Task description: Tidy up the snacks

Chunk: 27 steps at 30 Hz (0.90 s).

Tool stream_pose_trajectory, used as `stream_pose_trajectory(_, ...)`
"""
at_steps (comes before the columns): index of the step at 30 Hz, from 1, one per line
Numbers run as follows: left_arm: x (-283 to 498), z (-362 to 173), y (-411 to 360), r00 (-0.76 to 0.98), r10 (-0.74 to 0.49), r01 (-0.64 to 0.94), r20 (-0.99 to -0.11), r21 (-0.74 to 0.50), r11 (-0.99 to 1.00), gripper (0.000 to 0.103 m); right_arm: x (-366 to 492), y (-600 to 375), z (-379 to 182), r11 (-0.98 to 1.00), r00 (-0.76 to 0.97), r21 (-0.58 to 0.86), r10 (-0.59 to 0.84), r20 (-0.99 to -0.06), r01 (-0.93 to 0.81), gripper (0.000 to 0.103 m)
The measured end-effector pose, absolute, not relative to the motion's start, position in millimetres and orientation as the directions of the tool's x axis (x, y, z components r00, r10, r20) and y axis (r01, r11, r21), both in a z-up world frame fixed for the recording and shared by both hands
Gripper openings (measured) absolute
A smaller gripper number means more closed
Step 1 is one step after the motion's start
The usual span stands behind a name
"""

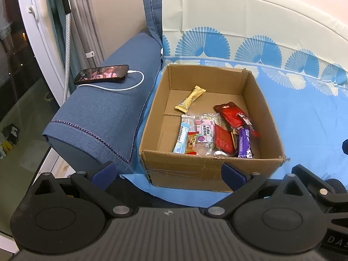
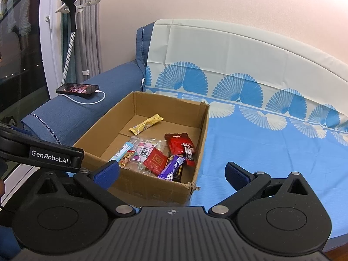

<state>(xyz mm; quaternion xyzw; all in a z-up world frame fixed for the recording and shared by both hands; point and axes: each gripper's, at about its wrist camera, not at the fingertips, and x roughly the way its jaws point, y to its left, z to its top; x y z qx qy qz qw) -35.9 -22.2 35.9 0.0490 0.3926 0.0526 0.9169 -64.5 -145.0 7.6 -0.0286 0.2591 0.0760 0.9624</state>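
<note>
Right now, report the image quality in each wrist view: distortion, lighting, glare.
Left wrist view: fisheye bends the sofa back into an arc; lighting is even and the snacks in the cardboard box are sharp. Right wrist view: same bowing; the window at left is dark; the phone screen glows.

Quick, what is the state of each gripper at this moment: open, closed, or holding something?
Left gripper: open, holding nothing.
Right gripper: open, holding nothing.
</note>
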Motion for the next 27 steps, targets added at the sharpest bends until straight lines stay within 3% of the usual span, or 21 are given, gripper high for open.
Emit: stream_pose_trajectory(27, -32.9, 30.1, -24.3, 0.682, 0.16, -0.063, -0.714, 0.16, 0.985, 0.103, -63.0, -144.0, -2.5, 0.984, 0.843, 0.006, 0.155, -0.514, -0.178, 0.103)
